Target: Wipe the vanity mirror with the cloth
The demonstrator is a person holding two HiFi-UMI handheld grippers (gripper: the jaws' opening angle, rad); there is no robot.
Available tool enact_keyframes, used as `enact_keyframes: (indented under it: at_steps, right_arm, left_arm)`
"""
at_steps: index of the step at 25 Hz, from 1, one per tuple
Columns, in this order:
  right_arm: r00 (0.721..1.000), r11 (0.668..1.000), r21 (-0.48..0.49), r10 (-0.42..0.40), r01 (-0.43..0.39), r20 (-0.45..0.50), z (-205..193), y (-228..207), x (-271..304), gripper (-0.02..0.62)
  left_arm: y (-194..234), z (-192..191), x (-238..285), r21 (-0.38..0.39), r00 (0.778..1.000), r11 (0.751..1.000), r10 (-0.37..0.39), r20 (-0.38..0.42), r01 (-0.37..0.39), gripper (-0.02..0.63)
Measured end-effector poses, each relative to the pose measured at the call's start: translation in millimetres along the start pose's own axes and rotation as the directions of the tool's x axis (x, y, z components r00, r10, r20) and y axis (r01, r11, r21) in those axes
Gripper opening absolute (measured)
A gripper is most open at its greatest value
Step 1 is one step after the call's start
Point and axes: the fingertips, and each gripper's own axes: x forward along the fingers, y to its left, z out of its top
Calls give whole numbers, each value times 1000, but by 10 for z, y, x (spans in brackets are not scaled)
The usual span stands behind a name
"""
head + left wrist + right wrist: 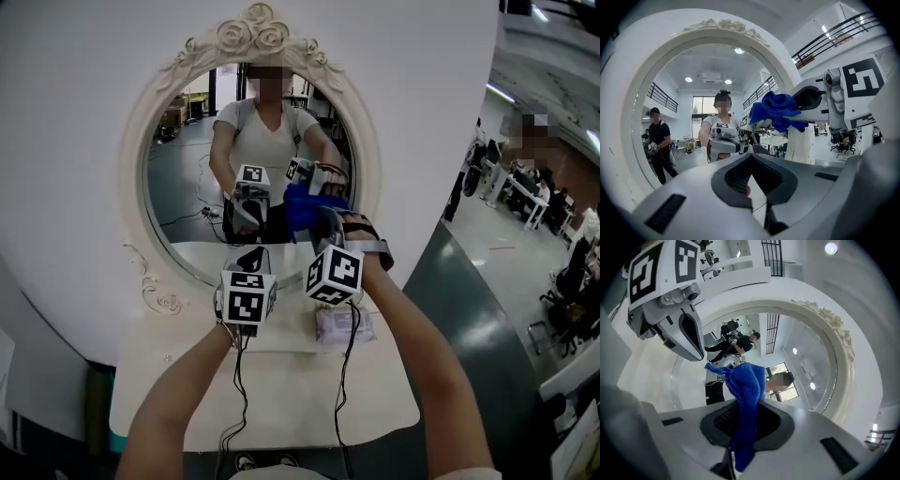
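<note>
The vanity mirror [132, 159] stands at the back of the table [380, 394]. Before it, the left gripper [250, 255] sits just left of the right gripper [327, 228], with the cloth [746, 394] in the right one's jaws.

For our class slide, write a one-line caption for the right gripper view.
Right gripper shut on the blue cloth, held before the ornate oval vanity mirror, left gripper alongside.

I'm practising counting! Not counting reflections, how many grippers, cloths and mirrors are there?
Grippers: 2, the left gripper and the right gripper
Cloth: 1, blue
Mirror: 1
Total: 4
</note>
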Motion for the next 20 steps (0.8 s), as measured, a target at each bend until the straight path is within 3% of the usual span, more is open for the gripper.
enact_keyframes:
  at_steps: [9,20]
  right_arm:
    - [999,996,70,54,-53,-5,-124,555,46,66]
    - [983,977,110,183,-181,-6,-57,1396,149,66]
  left_arm:
    - [-14,-405,-13,-64,999,998,3,-49,-6,3]
    - [85,-1011,-64,-105,990,994,23,-138,-37,3]
